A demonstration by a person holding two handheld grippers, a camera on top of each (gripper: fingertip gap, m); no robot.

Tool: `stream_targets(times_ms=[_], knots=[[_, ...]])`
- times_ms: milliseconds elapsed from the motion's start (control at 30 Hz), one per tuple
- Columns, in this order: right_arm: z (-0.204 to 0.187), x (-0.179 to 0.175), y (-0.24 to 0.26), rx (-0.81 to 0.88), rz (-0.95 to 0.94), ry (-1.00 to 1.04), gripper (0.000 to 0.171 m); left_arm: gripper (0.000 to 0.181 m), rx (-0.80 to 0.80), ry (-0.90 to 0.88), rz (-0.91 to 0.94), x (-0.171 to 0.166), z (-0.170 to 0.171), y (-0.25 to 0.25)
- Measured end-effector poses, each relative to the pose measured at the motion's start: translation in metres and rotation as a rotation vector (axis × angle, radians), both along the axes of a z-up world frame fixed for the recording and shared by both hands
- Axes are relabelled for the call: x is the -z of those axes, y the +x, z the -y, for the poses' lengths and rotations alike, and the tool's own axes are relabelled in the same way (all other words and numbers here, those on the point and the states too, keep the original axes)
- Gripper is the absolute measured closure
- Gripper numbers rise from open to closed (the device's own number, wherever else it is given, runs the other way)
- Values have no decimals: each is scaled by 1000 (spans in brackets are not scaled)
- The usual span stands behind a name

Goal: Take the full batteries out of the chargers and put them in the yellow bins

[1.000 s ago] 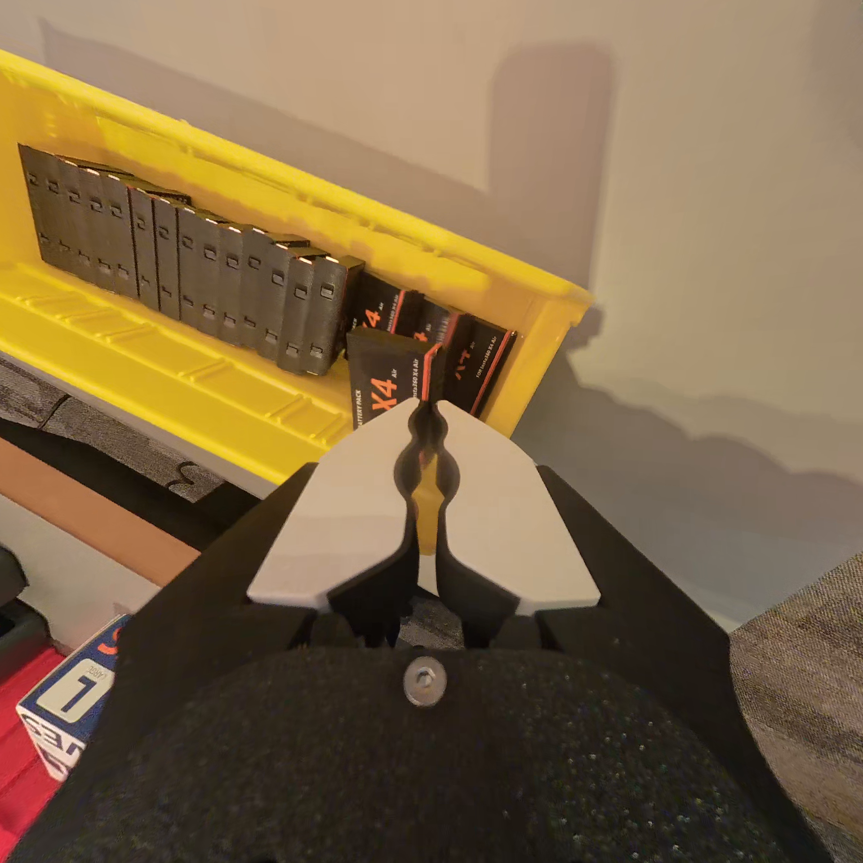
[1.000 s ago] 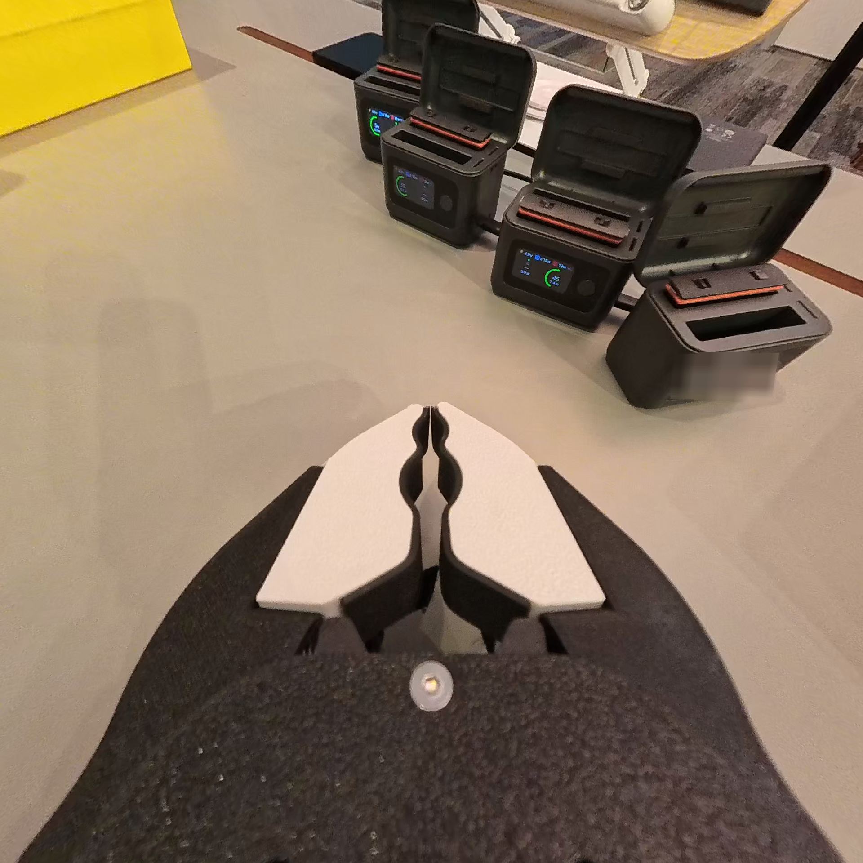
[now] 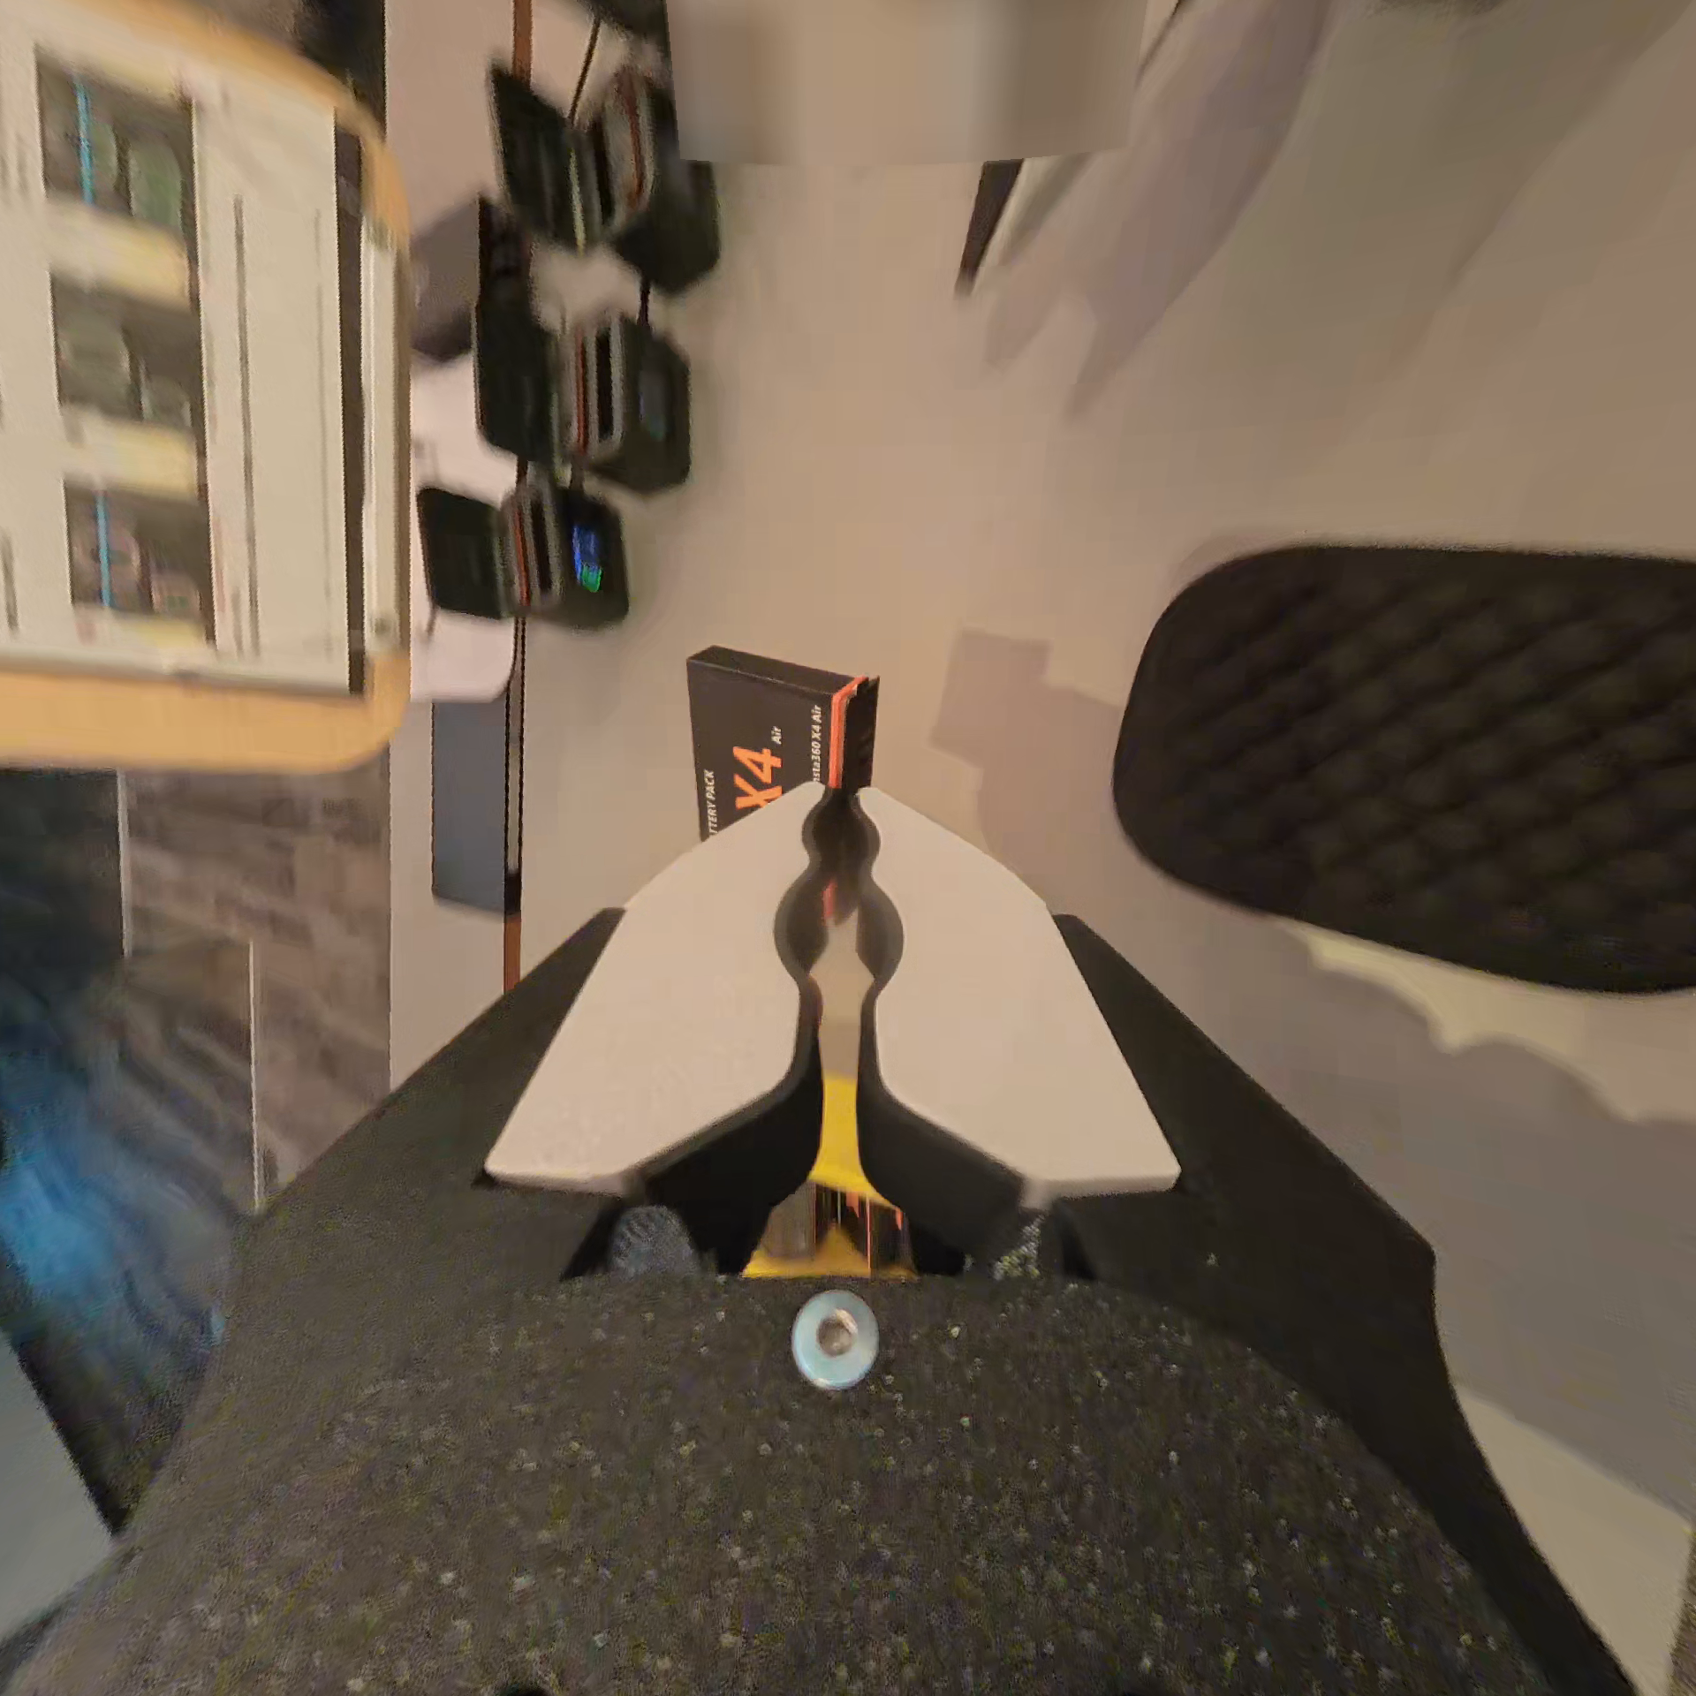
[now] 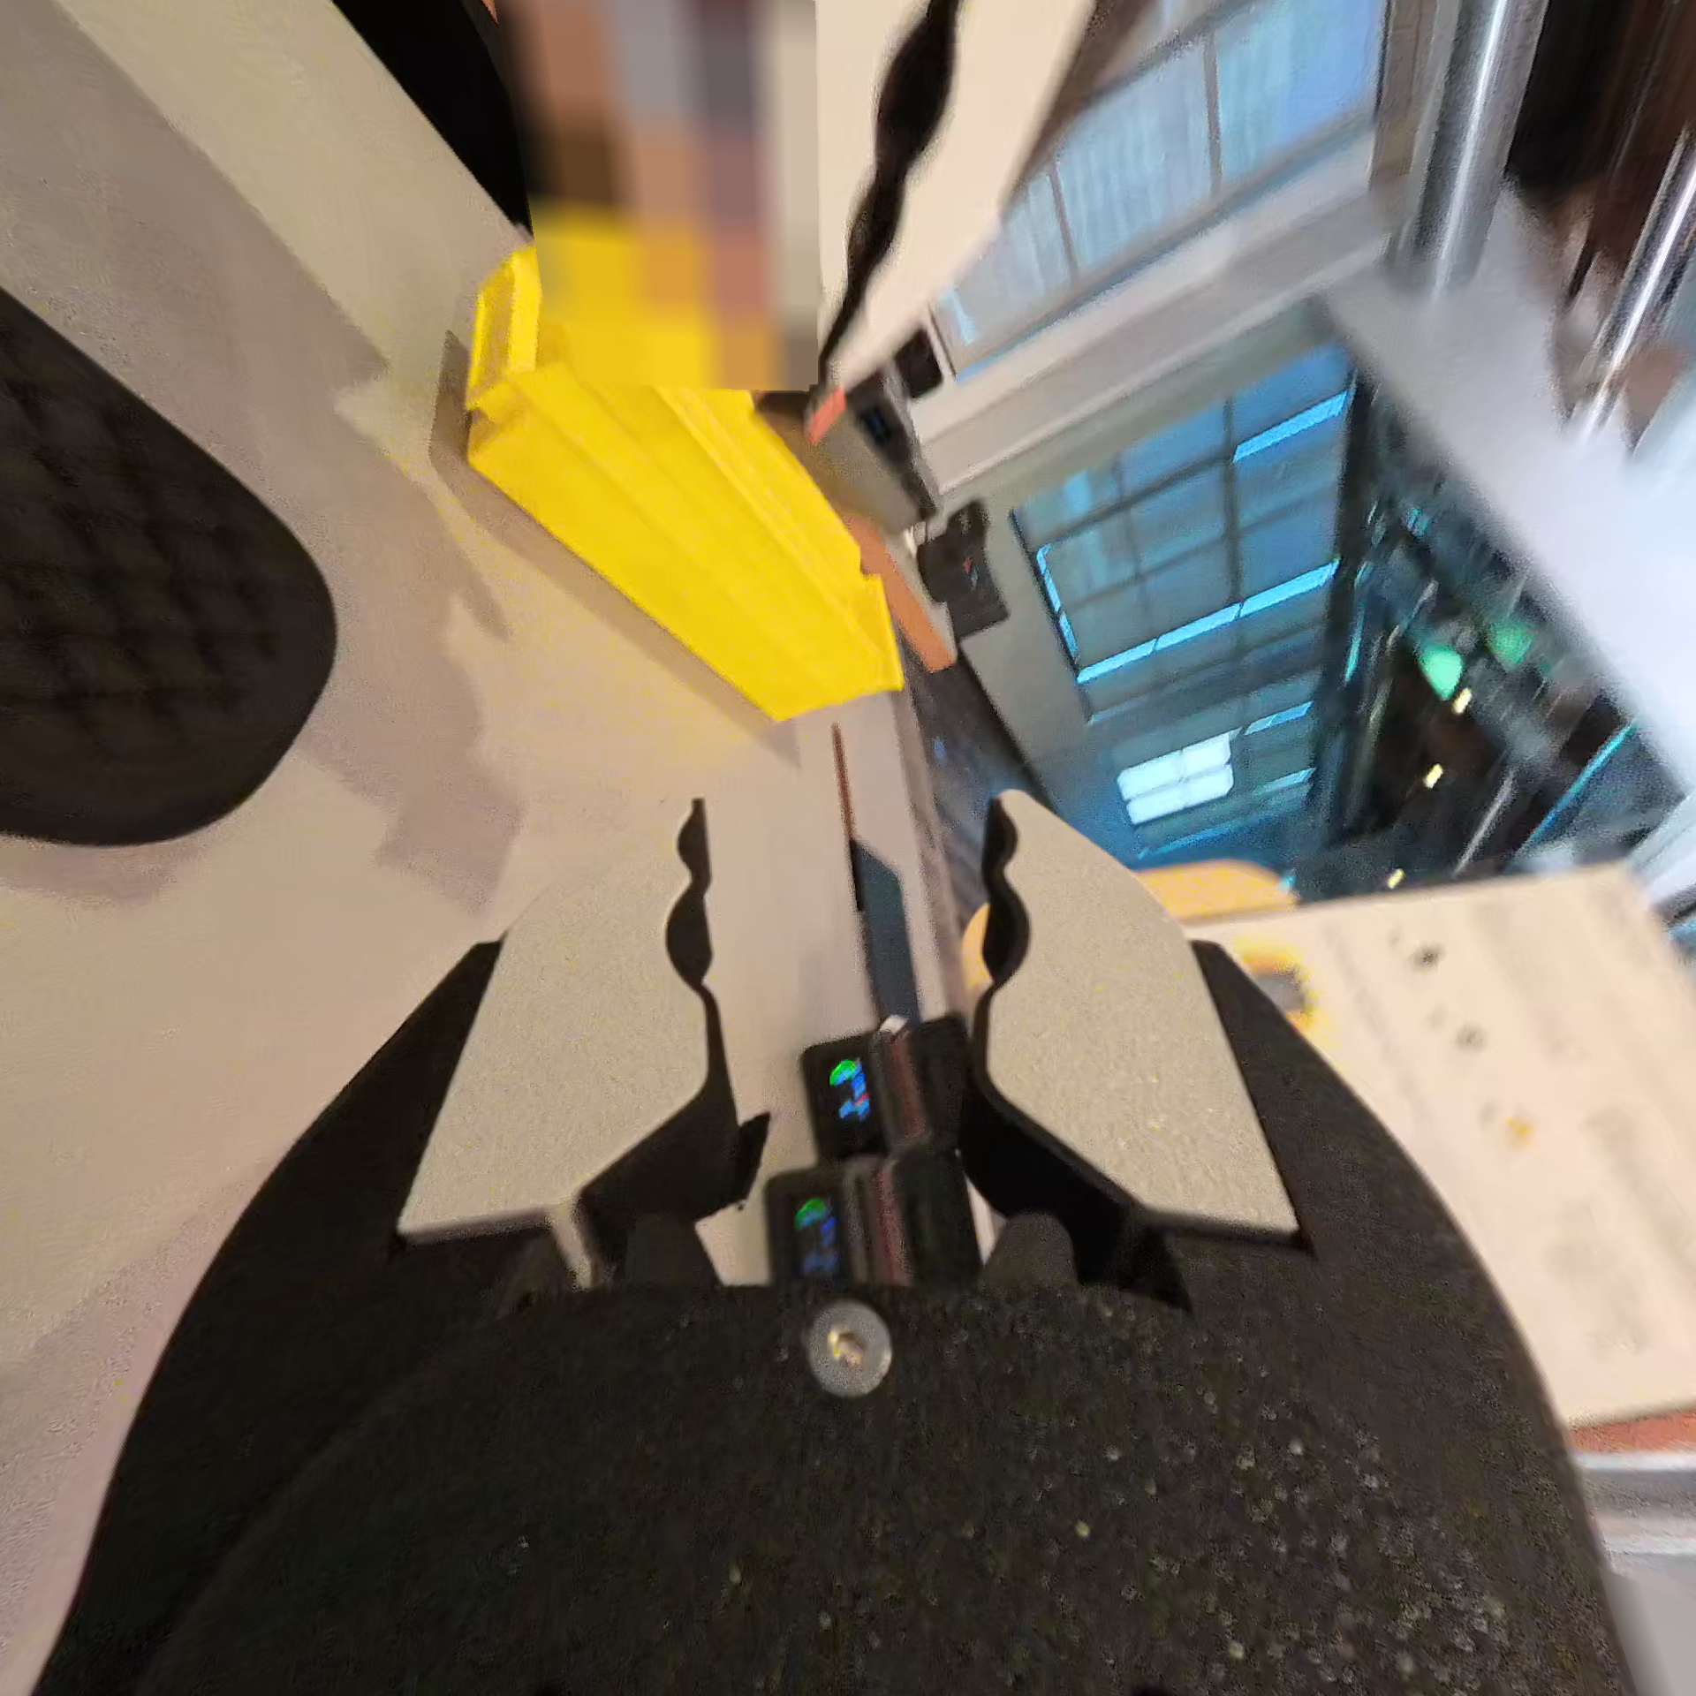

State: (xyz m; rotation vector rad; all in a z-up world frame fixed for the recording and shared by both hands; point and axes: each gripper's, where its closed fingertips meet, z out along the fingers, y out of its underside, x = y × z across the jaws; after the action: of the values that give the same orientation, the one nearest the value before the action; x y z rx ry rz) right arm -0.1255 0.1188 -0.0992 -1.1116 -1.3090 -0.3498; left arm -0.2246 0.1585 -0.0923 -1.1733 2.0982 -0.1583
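A: Left gripper [image 3: 842, 791], jaws clamped on a black battery [image 3: 780, 734] with an orange stripe. The battery stands up past the fingertips, toward twelve o'clock in the left wrist view.

B: And the chargers?

A: Three or four black chargers [image 3: 587, 404] in a row at about eleven o'clock of that view, lids open, badly smeared. One shows a small lit screen. They sit on the pale table [image 3: 872, 459]; the whole picture looks turned on its side.

B: Noted. What's the dark quilted thing at three o'clock?

A: The other gripper's black padded body [image 3: 1432, 762], seen from the left one. It hangs over the table, well apart from the battery.

B: Right gripper?

A: Right gripper [image 4: 849, 812], jaws wide apart, nothing between the fingertips. Down in the gap toward six o'clock, two chargers [image 4: 872, 1166] with lit screens, one just beside the other.

B: The bin?

A: Yellow bin [image 4: 679, 523] at about eleven o'clock of the right wrist view, on the table, well apart from those two chargers. Its inside cannot be seen from here. A sliver of yellow also shows low between the left fingers.

B: Anything else?

A: Windows [image 4: 1193, 587] at two o'clock, blurred. A pale board with a tan edge [image 3: 193, 367] at nine o'clock in the left view.
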Motion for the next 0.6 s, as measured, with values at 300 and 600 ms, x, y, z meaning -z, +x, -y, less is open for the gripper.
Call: stream_targets(times_ms=[300, 600], knots=[[5, 25, -26, -40, 301, 212, 161, 181, 265, -39, 21, 20, 66, 63], [16, 29, 6, 33, 210, 216, 161, 138, 249, -8, 163, 21, 65, 79]])
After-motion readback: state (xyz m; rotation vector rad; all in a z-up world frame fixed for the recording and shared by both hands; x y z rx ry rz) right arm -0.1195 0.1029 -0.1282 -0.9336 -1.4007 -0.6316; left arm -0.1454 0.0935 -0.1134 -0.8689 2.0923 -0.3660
